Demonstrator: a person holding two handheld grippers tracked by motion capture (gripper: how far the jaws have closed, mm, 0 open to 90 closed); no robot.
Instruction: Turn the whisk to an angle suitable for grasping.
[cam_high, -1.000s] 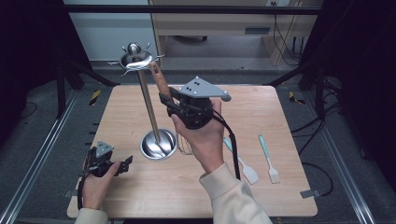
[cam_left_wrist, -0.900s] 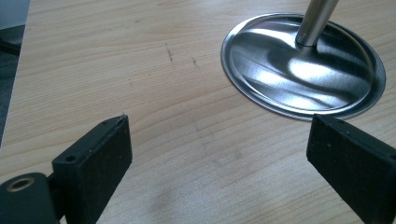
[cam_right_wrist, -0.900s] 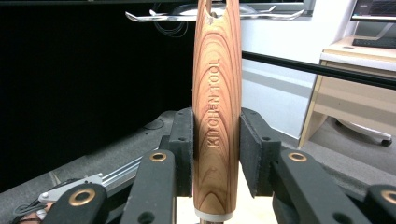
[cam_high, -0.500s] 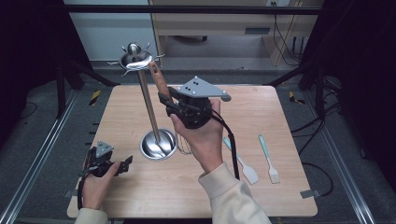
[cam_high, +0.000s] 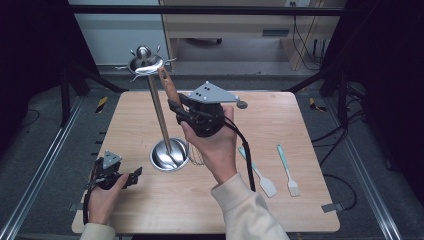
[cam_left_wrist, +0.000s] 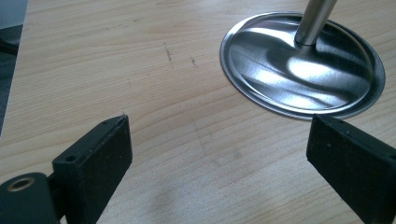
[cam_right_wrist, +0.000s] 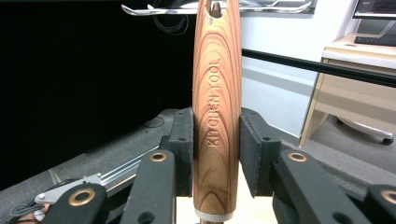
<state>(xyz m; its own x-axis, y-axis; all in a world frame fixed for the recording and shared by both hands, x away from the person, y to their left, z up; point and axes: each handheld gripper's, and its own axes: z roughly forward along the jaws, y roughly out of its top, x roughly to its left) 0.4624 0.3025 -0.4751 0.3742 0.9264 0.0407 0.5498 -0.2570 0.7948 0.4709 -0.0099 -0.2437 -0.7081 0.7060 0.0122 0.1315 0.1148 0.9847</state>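
High view: wooden-handled utensil perhaps on rack

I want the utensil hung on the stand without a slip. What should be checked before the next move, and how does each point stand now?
1. Grip: right gripper fingers press both sides of the wooden handle: ok.
2. Handle top near the hook ring of the stand: ok.
3. Hanging hole lined up with a hook: cannot tell.
4. Stand base flat on the table: ok.
5. Left gripper open, off the base: ok.
6. Two spatulas lie apart from the stand: ok.
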